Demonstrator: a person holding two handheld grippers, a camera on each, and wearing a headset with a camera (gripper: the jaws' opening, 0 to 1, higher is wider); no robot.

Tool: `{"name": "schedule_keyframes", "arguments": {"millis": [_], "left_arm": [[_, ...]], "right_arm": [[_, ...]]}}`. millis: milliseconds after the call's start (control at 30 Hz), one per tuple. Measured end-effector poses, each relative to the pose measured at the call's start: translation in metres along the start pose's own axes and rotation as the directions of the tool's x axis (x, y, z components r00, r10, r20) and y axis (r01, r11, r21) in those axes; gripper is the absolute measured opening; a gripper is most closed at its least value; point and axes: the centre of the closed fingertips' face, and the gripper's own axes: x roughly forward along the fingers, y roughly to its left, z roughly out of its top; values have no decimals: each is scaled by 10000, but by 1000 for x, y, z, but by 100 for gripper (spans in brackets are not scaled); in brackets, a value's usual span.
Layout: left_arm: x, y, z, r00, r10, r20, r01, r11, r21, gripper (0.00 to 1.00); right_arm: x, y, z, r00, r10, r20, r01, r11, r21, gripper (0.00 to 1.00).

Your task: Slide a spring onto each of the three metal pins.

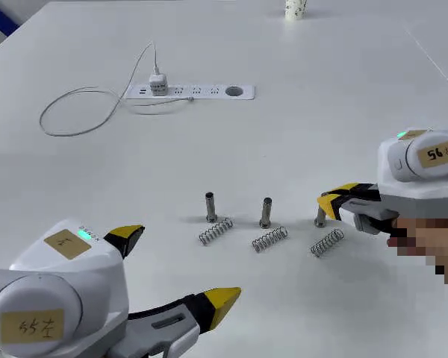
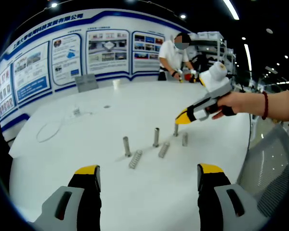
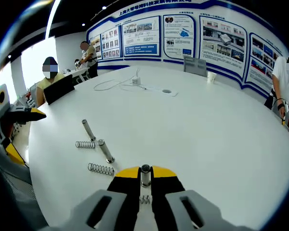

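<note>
Three metal pins stand in a row on the white table: left pin, middle pin, right pin. A spring lies just in front of each: left spring, middle spring, right spring. My right gripper reaches in from the right. In the right gripper view its yellow-tipped jaws press both sides of the right pin, with a spring below it. My left gripper hovers open at the near left, well short of the row.
A white power strip with a plugged-in charger and a looping cable lies at the back left. A paper cup stands at the far edge. A person stands beyond the table.
</note>
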Motion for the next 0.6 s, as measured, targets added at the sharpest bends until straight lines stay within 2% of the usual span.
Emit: {"name": "schedule_keyframes", "arguments": {"millis": [467,600], "left_arm": [[-5,3,-1,9999,152,-27,-152,9999,-6,83],[-6,3,-1,9999,143,-39,-142,9999,35,82]], "right_arm": [[1,0,-3,9997,76,-238,-77,10000,-55,9],[1,0,-3,9992,72,-395,-60,9995,302,9]]}}
